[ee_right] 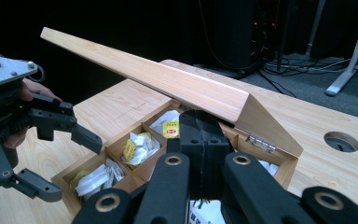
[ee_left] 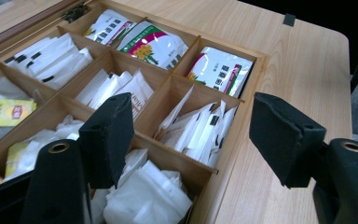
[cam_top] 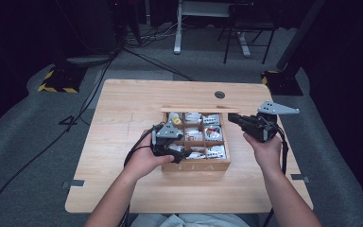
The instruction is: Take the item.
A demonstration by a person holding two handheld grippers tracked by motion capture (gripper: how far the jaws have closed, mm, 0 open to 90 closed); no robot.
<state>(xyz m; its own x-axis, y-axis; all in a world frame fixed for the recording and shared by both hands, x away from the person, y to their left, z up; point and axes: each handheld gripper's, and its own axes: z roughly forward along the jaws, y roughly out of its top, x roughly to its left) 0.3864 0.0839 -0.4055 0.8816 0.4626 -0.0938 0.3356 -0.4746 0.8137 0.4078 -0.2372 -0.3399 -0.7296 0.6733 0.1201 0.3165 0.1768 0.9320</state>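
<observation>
My left gripper [ee_left: 191,135] hovers released over the near-left compartments of the tea box [cam_top: 196,164], mid-table. My right gripper [ee_right: 204,140] is clenched empty at the box's far-right edge. Nine compartments hold tea sachets [ee_left: 193,133]; the lid [ee_right: 168,84] stands raised.

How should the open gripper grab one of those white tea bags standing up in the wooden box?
Grip a white tea bag by its top edge, coming straight down from above. The bags stand on edge, packed together in a walled compartment of the wooden box, so probably only their tops are free. The left gripper is open wide; narrow it first and set the jaws across one bag's thin faces.
</observation>
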